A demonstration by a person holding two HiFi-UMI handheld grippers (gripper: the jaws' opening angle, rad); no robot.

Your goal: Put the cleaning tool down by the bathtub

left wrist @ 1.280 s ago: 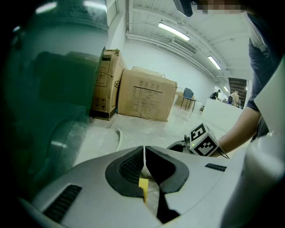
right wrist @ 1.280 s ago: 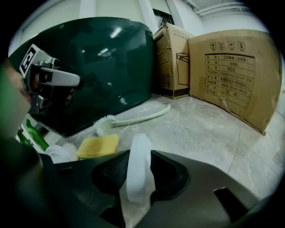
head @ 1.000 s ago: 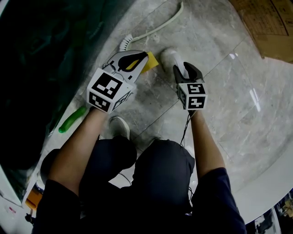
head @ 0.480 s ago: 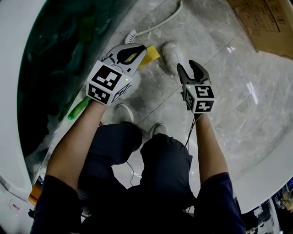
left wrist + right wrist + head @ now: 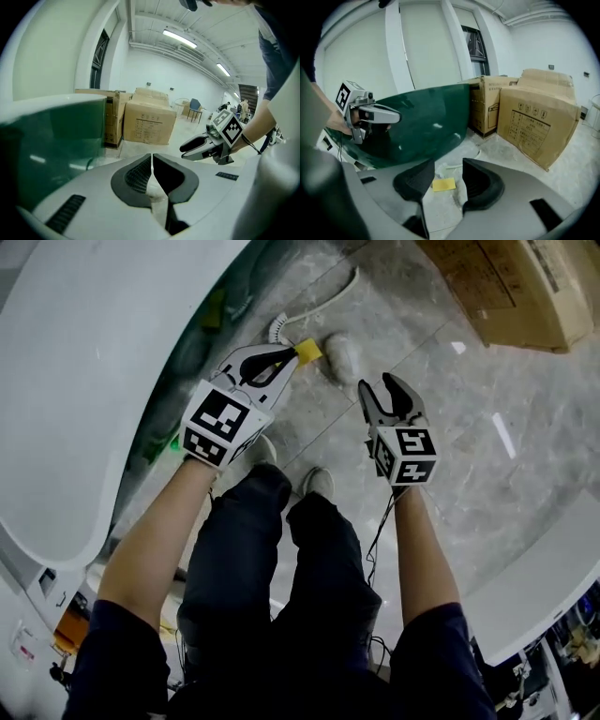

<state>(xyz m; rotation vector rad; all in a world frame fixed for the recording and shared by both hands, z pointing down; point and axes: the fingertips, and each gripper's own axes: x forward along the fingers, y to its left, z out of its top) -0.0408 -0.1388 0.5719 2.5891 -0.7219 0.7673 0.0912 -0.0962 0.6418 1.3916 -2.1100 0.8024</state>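
1. Our left gripper [image 5: 152, 161] has its jaws pressed together tip to tip, and we see nothing caught between them.
2. Our right gripper [image 5: 447, 180] holds nothing. Its jaws have just been opening and stand wide apart, with only floor showing through the gap.
3. In the head view we hold both grippers up in front of us, side by side and well apart, each pointing forward and down.
4. The yellow cleaning pad [image 5: 444, 184] lies flat on the grey stone floor [image 5: 441, 427], and neither gripper touches it. In the right gripper view it shows through the open jaws, well beyond them.
5. The pad sits near the foot of the bathtub [image 5: 426, 126], which is dark green outside and white inside. It is just beside the ribbed end of a white hose [image 5: 278, 329] that trails over the floor.
6. Cardboard boxes [image 5: 539, 124] stand on the floor farther off, past the tub's end.
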